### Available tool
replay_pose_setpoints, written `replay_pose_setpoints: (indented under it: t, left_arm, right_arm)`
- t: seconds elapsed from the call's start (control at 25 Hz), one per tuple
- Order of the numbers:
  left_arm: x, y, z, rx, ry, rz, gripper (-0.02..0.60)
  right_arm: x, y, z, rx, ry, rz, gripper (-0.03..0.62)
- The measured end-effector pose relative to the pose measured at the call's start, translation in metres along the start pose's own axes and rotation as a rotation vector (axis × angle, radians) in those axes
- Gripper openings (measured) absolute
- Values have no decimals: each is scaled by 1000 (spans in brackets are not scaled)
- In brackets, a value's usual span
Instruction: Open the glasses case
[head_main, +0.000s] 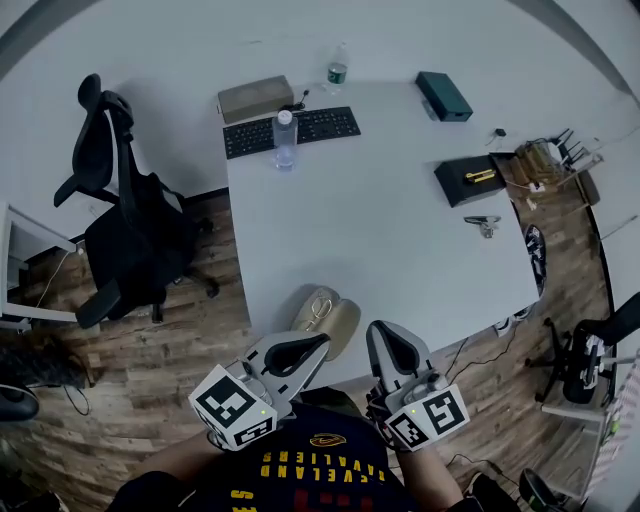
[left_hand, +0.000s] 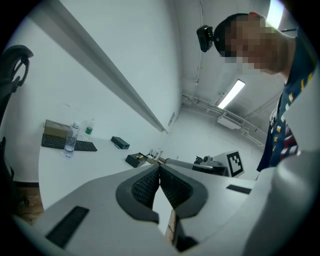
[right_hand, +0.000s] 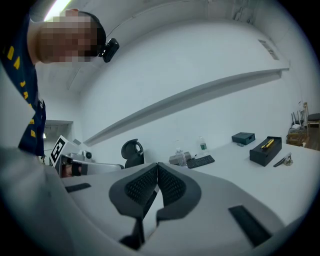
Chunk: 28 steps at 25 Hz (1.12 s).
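Observation:
A beige glasses case (head_main: 325, 318) lies at the near edge of the white table (head_main: 380, 240); its two halves look spread apart, with a pair of glasses in the left half. Both grippers hang just in front of the person's chest, nearer than the case and off the table's edge. My left gripper (head_main: 320, 343) (left_hand: 159, 167) is shut with nothing between its pads. My right gripper (head_main: 383, 332) (right_hand: 157, 165) is also shut and empty. Both point roughly level across the table. The case does not show in either gripper view.
At the table's far end are a keyboard (head_main: 292, 131), a water bottle (head_main: 285, 138), a cardboard box (head_main: 255, 98) and a teal box (head_main: 444, 96). A black box (head_main: 470, 180) and a small metal object (head_main: 483, 224) sit at the right. An office chair (head_main: 125, 230) stands left.

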<state>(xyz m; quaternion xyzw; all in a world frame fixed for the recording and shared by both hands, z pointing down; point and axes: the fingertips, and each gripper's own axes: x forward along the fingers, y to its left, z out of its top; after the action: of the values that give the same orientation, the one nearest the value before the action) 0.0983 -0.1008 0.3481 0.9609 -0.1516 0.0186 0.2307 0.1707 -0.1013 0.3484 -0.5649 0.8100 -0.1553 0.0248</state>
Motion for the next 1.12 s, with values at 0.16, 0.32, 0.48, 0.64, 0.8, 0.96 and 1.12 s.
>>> replay_pose_setpoints:
  t: [0.16, 0.32, 0.48, 0.64, 0.8, 0.96, 1.12]
  left_arm:
    - [-1, -1, 5, 8, -19, 13, 14]
    - [-1, -1, 4, 11, -18, 9, 14]
    - [1, -2, 2, 11, -13, 4, 14]
    - [2, -4, 2, 23, -12, 3, 14]
    - [2, -4, 2, 38, -11, 3, 14]
    - [1, -4, 3, 41, -14, 4, 14]
    - [0, -3, 4, 40, -14, 2, 14]
  right_arm:
    - [-4, 4, 12, -36, -33, -14, 17]
    - [-7, 4, 15, -48, -40, -22, 18]
    - [-8, 3, 17, -54, -41, -26, 18]
    - [-10, 2, 18, -63, -44, -29, 18]
    - [-10, 2, 20, -73, -47, -32, 17]
    - [-11, 3, 21, -82, -46, -36, 17]
    - [-10, 4, 22, -86, -44, -38, 17]
